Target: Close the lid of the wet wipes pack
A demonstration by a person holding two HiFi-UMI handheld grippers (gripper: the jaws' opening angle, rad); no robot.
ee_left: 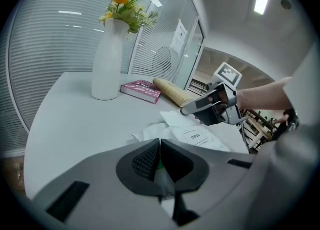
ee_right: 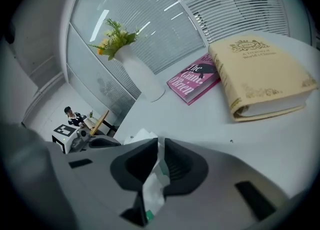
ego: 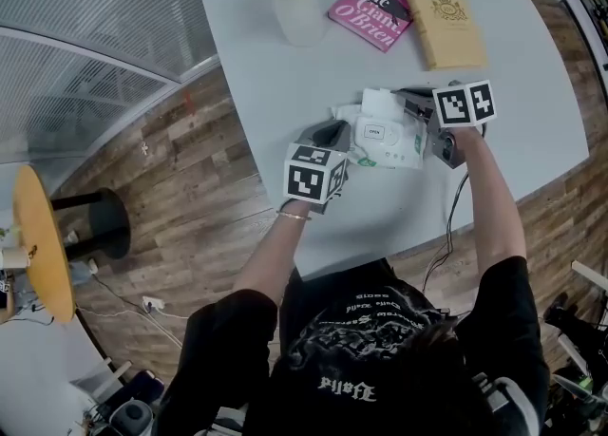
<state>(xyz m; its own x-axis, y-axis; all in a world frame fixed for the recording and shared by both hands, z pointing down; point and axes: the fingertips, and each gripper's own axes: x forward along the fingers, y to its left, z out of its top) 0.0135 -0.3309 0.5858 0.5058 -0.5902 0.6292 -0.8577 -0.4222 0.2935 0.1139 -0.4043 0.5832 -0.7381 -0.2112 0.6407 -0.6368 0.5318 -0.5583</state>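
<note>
The wet wipes pack (ego: 388,142) is white with green print and lies on the white table (ego: 266,83) between my two grippers. Its top carries a flap marked OPEN (ee_left: 195,135), and a white sheet (ego: 380,102) sticks up at the pack's far side. My left gripper (ego: 340,136) is shut on the pack's left edge; a sliver of green and white wrapper shows between the pads (ee_left: 160,146). My right gripper (ego: 418,126) is shut on the pack's right edge, with crumpled wrapper pinched between its jaws (ee_right: 159,149). Whether the lid lies flat I cannot tell.
A white vase with orange flowers (ego: 299,2) stands at the table's far side, next to a pink book (ego: 370,5) and a thick tan book (ego: 445,24). The table's near edge runs just below the pack. A round wooden stool (ego: 43,244) stands on the floor at left.
</note>
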